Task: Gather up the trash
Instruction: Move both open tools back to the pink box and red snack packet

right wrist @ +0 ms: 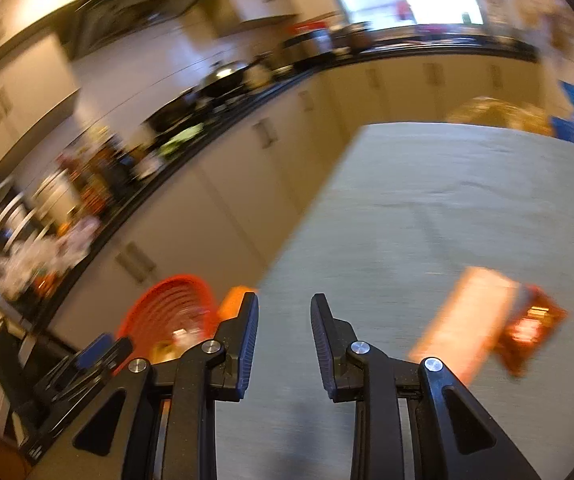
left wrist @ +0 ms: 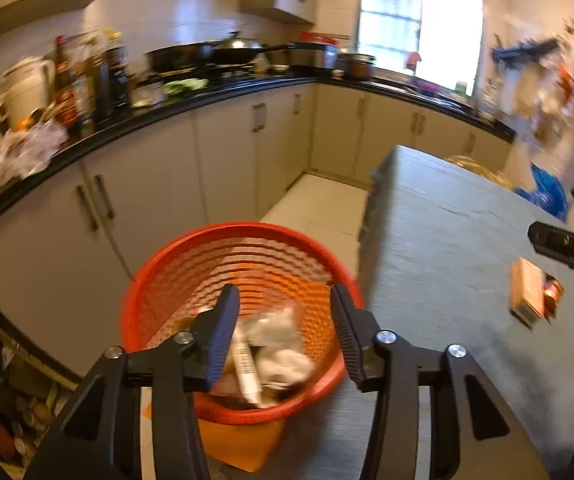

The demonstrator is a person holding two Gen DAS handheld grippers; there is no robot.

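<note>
My left gripper [left wrist: 285, 296] hangs open over the red mesh waste basket [left wrist: 175, 272], with nothing between its fingers. Wrappers and a white tube [left wrist: 247, 364] lie inside the basket. My right gripper [right wrist: 283, 304] is open and empty above the grey table [right wrist: 427, 208]. An orange carton [right wrist: 463, 316] and a red snack packet [right wrist: 531, 328] lie on the table to its right; the carton [left wrist: 527, 290] and the packet [left wrist: 553, 294] lie at the right of the left wrist view too. The right gripper [left wrist: 567, 246] pokes in at that view's right edge. The basket [right wrist: 167, 304] sits left of the table.
Black countertop [left wrist: 215, 96] with pans, bottles and a crumpled bag [left wrist: 27, 148] runs along pale cabinets. An orange stool [left wrist: 243, 444] stands under the basket. A blue bag [left wrist: 547, 192] lies beyond the table's far end. The left gripper's body [right wrist: 83, 372] shows at lower left.
</note>
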